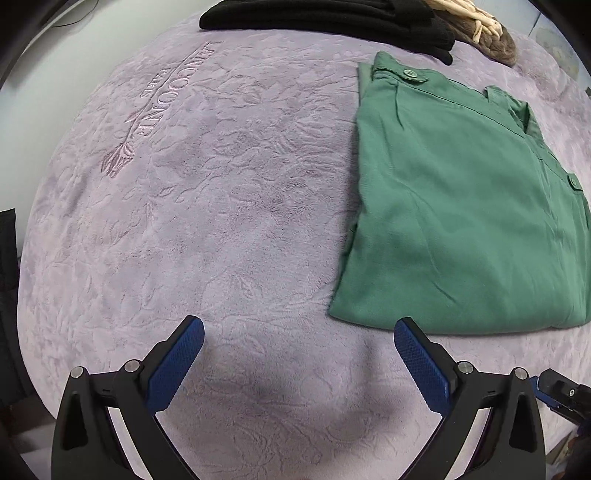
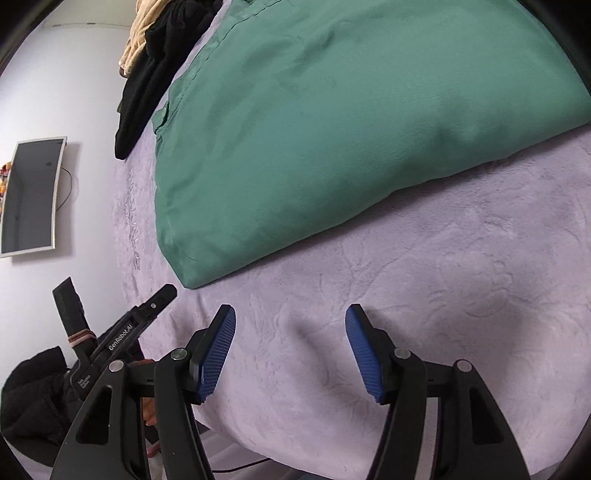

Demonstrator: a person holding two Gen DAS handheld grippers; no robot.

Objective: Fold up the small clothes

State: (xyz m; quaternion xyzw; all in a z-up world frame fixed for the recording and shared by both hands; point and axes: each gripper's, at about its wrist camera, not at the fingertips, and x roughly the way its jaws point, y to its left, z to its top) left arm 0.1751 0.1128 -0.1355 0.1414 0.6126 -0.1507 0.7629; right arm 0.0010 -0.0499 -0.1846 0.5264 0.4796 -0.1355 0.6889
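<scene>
Green shorts [image 1: 454, 206] with buttoned pockets lie folded flat on a lilac blanket [image 1: 221, 206], at the right of the left wrist view. My left gripper [image 1: 299, 325] is open and empty, hovering over bare blanket just left of the shorts' near corner. In the right wrist view the shorts [image 2: 332, 122] fill the upper half. My right gripper [image 2: 291, 314] is open and empty over the blanket [image 2: 443, 277], just short of the shorts' near edge. The left gripper's body [image 2: 122, 332] shows at the left of that view.
Black clothes [image 1: 332, 18] and a beige and brown bundle [image 1: 480, 29] lie at the blanket's far edge. A dark mirror or screen [image 2: 31, 195] hangs on the white wall. A black jacket [image 2: 33, 402] lies off the blanket's near left edge.
</scene>
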